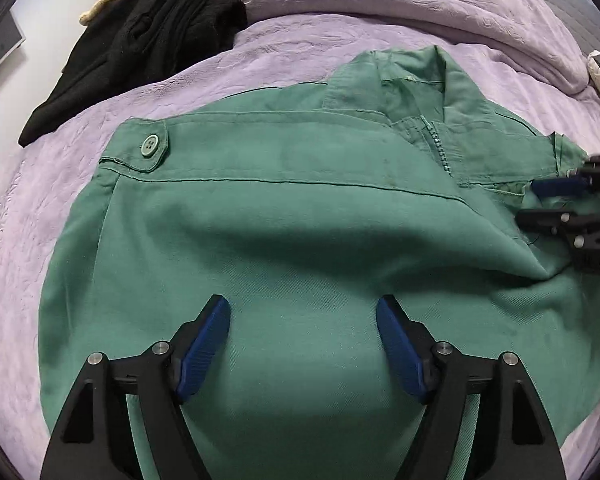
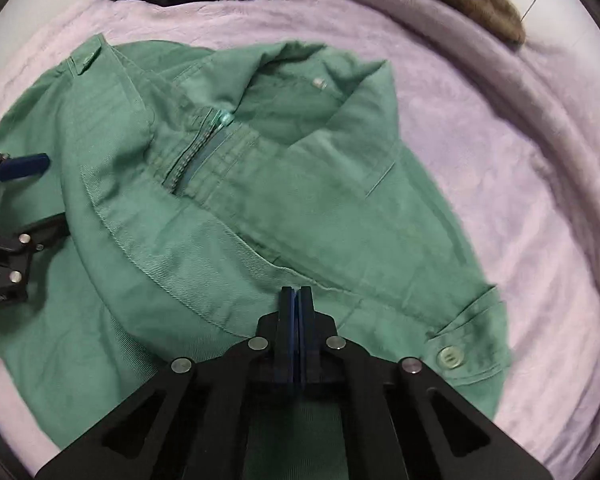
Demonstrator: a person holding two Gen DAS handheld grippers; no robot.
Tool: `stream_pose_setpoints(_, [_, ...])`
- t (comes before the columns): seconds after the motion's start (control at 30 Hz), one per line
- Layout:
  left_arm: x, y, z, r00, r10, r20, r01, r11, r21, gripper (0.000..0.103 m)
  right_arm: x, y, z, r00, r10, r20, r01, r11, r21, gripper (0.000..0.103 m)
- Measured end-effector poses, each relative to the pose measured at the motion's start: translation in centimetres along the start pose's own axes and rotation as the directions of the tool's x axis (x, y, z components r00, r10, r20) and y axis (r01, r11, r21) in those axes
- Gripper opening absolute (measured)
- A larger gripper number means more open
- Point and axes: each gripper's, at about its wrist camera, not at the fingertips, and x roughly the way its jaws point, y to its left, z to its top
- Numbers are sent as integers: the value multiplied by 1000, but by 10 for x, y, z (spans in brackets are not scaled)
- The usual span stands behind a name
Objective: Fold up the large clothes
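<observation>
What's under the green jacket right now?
The green jacket lies on a lilac bedspread, which shows all around it. Its folded layers cover whatever lies directly beneath, so nothing else can be confirmed there. Black clothes lie apart, behind it.

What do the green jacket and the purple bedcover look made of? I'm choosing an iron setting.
Green jacket: likely matte cotton twill; fine diagonal weave and stitched seams show. Purple bedcover: seemingly soft, matte crinkled or embossed fabric; fibre cannot be told.
</observation>
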Motion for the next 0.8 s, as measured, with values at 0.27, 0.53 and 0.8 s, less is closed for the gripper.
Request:
stream_pose_setpoints(0.27, [0, 14, 15, 998, 61, 29, -60, 998, -29, 77, -5, -105, 10, 998, -2, 63, -26, 897, 441, 2])
stream_pose_setpoints(0.53, [6, 31, 25, 993, 110, 31, -107, 990, -88, 77, -12, -58, 23, 892, 441, 97, -450, 851, 271, 4])
stream_pose_setpoints(0.8, [12, 28, 17, 988, 139, 71, -133, 988, -81, 78, 8, 7, 78, 796, 593, 118, -605, 774, 186, 36])
